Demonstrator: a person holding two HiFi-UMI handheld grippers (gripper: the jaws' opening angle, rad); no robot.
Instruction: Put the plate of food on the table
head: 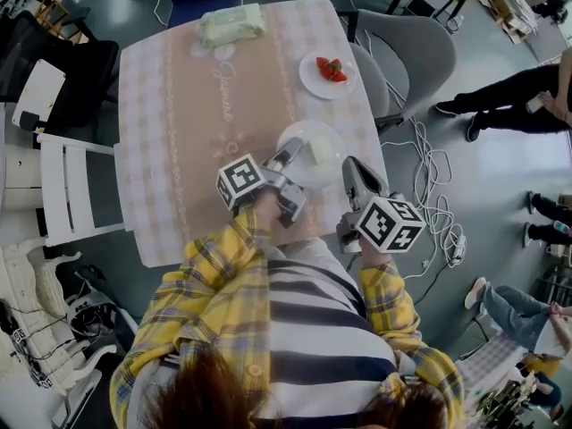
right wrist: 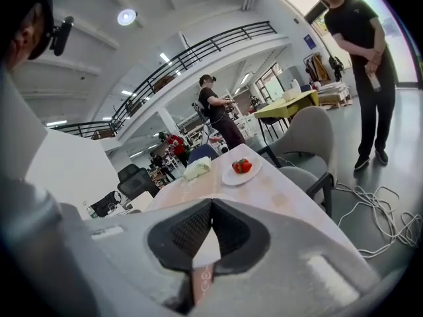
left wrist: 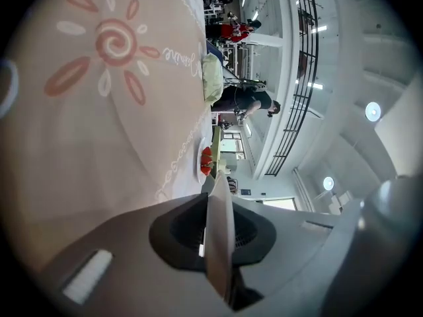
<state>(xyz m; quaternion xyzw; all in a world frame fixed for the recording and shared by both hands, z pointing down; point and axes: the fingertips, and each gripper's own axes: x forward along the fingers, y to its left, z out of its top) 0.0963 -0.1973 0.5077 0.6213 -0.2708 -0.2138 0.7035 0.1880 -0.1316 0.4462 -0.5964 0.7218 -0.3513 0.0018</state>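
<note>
A square table (head: 170, 141) under a pink cloth with pale checks down the sides. On the near right part, a pale plate (head: 313, 135) with a small yellowish bit of food (head: 319, 151) on it; no telling if down on the cloth or just above it. Left gripper (head: 290, 155): fingers squeezed tight on the near left rim of that plate. Right gripper (head: 351, 166): just beside the plate's right rim, fingers pressed together at the tips, nothing clearly held.

Farther off on the right, a small dish of red strawberries (head: 328, 72). At the far edge, a soft pale green pack (head: 231, 23). A white slatted chair (head: 76, 186) on the left, a grey chair (head: 407, 52) on the right. Grey floor (head: 487, 186) all round, with white cables (head: 436, 195) near the table's right side. Beyond, a big bright hall with a dark railing (right wrist: 185, 53) high up and a person in black (right wrist: 363, 58) standing on the right.
</note>
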